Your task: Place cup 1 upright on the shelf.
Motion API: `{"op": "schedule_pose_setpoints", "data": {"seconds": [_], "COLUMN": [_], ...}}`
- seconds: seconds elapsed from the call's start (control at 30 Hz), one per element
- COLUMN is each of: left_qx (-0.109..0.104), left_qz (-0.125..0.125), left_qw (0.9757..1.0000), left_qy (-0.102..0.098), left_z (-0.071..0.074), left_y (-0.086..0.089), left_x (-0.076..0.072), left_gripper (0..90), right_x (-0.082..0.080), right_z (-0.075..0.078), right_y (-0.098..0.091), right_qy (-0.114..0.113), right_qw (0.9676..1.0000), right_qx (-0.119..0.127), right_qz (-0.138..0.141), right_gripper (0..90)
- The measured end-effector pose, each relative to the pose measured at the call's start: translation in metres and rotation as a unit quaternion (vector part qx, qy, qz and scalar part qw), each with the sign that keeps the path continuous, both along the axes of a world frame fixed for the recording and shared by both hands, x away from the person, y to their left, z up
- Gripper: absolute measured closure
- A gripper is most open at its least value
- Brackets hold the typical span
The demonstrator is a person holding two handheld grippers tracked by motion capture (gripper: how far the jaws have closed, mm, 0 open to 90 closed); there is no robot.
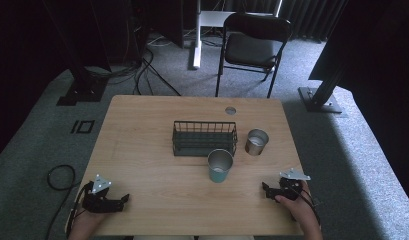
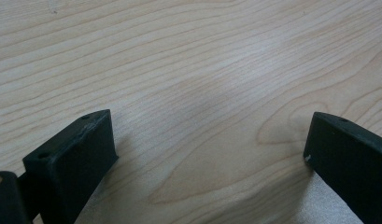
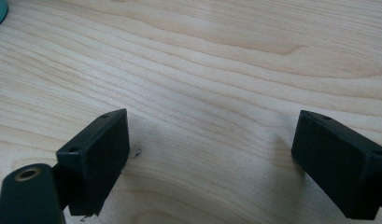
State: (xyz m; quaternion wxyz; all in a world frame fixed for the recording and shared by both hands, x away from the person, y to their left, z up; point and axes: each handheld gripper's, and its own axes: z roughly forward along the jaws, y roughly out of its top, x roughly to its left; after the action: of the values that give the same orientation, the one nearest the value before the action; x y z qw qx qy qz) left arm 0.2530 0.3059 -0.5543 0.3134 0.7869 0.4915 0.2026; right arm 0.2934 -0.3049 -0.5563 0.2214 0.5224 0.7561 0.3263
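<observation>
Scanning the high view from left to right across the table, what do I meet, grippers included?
Left gripper → black wire basket → teal metal cup → small silver metal cup → right gripper, both grippers near the wooden table's front edge.

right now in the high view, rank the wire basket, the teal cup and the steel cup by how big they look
1. wire basket, clearly the largest
2. teal cup
3. steel cup

The teal cup stands nearer the camera, so part of its lead over the steel cup may be nearness.

Chair (image 1: 254,45) (black) behind table (image 1: 142,130)
</observation>
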Motion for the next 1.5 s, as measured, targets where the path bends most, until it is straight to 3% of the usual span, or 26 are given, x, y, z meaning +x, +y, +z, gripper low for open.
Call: {"op": "schedule_pose_setpoints", "data": {"seconds": [0.93, 1.1, 1.3, 1.5], "left_qx": [0.004, 0.009, -0.006, 0.000], "left_qz": [-0.005, -0.016, -0.038, -0.055], "left_qw": [1.0000, 0.9998, 0.9993, 0.9985], "left_qy": [0.006, 0.005, 0.002, -0.002], "left_z": [0.001, 0.002, 0.003, 0.004], "left_y": [-0.003, -0.009, -0.016, -0.027], "left_x": [-0.003, -0.002, 0.000, 0.004], "left_gripper": [2.8, 2.8, 2.8, 2.8], "right_x": [0.000, 0.000, 0.000, 0.000], "right_z": [0.000, 0.000, 0.000, 0.000], "right_y": [0.000, 0.000, 0.000, 0.000], "right_qy": [0.000, 0.000, 0.000, 0.000], "right_qw": [1.0000, 1.0000, 1.0000, 1.0000], "right_qx": [0.000, 0.000, 0.000, 0.000], "right_qz": [0.000, 0.000, 0.000, 0.000], "right_gripper": [11.0, 11.0, 11.0, 11.0]}}
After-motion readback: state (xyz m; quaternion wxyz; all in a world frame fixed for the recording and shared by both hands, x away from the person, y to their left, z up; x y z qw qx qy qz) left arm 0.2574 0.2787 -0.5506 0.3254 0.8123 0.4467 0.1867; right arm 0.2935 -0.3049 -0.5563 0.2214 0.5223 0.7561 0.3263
